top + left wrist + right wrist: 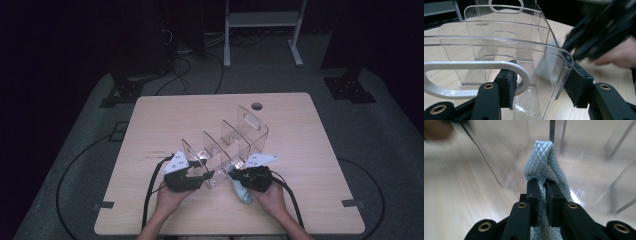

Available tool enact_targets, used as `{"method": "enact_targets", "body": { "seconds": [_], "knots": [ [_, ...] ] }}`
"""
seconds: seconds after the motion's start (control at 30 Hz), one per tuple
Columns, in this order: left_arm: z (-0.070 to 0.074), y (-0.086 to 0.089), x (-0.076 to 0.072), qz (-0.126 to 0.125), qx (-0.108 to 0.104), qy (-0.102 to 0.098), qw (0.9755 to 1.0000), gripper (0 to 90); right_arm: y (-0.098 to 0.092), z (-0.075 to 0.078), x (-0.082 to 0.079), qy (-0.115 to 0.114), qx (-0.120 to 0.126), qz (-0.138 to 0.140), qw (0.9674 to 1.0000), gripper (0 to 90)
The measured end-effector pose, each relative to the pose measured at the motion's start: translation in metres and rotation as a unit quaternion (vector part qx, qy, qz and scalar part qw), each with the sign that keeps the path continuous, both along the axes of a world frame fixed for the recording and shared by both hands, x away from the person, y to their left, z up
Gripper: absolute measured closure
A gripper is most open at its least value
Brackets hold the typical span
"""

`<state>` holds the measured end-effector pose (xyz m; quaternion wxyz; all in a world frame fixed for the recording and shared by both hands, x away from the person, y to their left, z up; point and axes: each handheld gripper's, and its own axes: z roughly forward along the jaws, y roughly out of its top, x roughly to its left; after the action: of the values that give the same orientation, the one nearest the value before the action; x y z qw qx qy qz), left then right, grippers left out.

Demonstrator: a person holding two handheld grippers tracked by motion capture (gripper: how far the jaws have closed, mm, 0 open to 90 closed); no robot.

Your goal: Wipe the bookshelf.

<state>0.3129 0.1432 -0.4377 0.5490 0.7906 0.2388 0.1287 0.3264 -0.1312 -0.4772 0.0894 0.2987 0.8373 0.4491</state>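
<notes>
Racks: one clear divided rack [235, 145] on the bench [300, 150]
Cloths: one pale blue cloth [546, 167]
Left claw [541, 85]: clamps the rack's end wall
Right claw [543, 192]: pinches the cloth
Writing: none readable

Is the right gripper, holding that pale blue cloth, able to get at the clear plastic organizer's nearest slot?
Probably yes: the right gripper holds the pale blue cloth just beside the clear plastic organizer, with nothing between.

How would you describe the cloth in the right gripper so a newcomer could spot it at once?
On the wooden table, find the clear plastic divider rack. At its near right end the right gripper pinches a folded pale blue cloth with a waffle weave, the scene's one soft thing.
</notes>
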Motion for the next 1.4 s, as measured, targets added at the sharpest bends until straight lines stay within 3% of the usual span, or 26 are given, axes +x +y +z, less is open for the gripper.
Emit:
{"method": "enact_targets", "body": {
  "seconds": [0.03,0.1,0.17,0.23,0.33,0.37,0.4,0.43,0.53,0.6,0.73,0.8,0.87,0.93,1.0,1.13,1.2,1.3,1.37,1.4],
  "knots": [
    [0.0,0.0,0.0,0.0,0.0,0.0,1.0,46.7,0.002,-0.01,0.003,0.017,-0.007,-0.001,0.9998,81.9],
    [0.0,0.0,0.0,-0.001,0.001,0.0,1.0,46.7,0.003,-0.016,0.004,0.028,-0.005,0.0,0.9996,81.8],
    [0.0,0.0,0.0,-0.001,0.0,-0.001,1.0,46.7,0.002,-0.003,0.0,0.008,0.001,0.001,1.0,81.8],
    [0.0,0.0,0.001,0.0,-0.002,0.0,1.0,46.7,-0.003,0.019,-0.005,-0.027,0.021,-0.001,0.9994,81.8],
    [0.0,0.0,0.0,-0.002,0.002,0.0,1.0,46.7,-0.003,0.019,-0.006,-0.029,0.017,-0.002,0.9994,81.8],
    [0.0,0.0,0.0,-0.001,0.003,0.0,1.0,46.7,-0.001,0.006,-0.002,-0.011,0.009,-0.001,0.9999,81.8],
    [0.0,0.0,0.0,-0.001,0.003,0.0,1.0,46.7,-0.001,0.006,-0.002,-0.011,0.009,-0.001,0.9999,81.8],
    [0.0,0.0,0.0,-0.001,0.003,0.0,1.0,46.7,0.002,-0.01,0.003,0.018,-0.007,0.0,0.9998,81.8],
    [0.0,0.0,0.0,-0.002,0.003,0.0,1.0,46.7,0.002,-0.016,0.006,0.036,0.003,0.0,0.9993,81.8],
    [0.0,0.0,0.0,-0.002,0.003,-0.001,1.0,46.7,0.0,0.003,0.0,0.004,0.013,0.002,0.9999,81.8],
    [0.0,0.0,0.0,-0.002,0.003,0.0,1.0,46.7,-0.003,0.016,-0.002,-0.013,0.029,0.0,0.9995,81.9],
    [0.0,0.0,0.0,-0.002,0.004,0.0,1.0,46.7,-0.002,0.01,-0.001,-0.006,0.025,0.0,0.9997,81.9],
    [0.0,0.0,0.0,-0.002,0.003,0.0,1.0,46.7,0.002,-0.012,0.004,0.024,-0.005,0.0,0.9997,81.8],
    [0.0,0.0,0.0,-0.002,0.004,0.0,1.0,46.7,0.003,-0.016,0.005,0.035,-0.002,0.001,0.9994,81.8],
    [0.0,0.0,0.0,-0.002,0.004,0.0,1.0,46.6,0.003,-0.01,0.004,0.026,-0.002,0.002,0.9997,81.8],
    [0.0,0.0,0.0,0.0,0.001,0.0,1.0,46.7,-0.003,0.02,-0.006,-0.018,0.034,0.002,0.9993,82.0],
    [0.001,0.0,0.0,-0.001,0.002,0.0,1.0,46.7,-0.004,0.026,-0.009,-0.033,0.037,0.002,0.9988,82.1],
    [0.0,0.0,0.0,-0.001,0.004,0.0,1.0,46.7,-0.002,0.013,-0.005,-0.017,0.027,0.0,0.9995,82.1],
    [0.0,-0.001,0.0,-0.002,0.005,0.001,1.0,46.7,0.002,-0.01,0.0,0.012,0.004,0.001,0.9999,82.0],
    [0.0,-0.001,0.0,-0.002,0.005,0.001,1.0,46.7,0.002,-0.01,0.0,0.012,0.004,0.001,0.9999,82.0]
  ]
}}
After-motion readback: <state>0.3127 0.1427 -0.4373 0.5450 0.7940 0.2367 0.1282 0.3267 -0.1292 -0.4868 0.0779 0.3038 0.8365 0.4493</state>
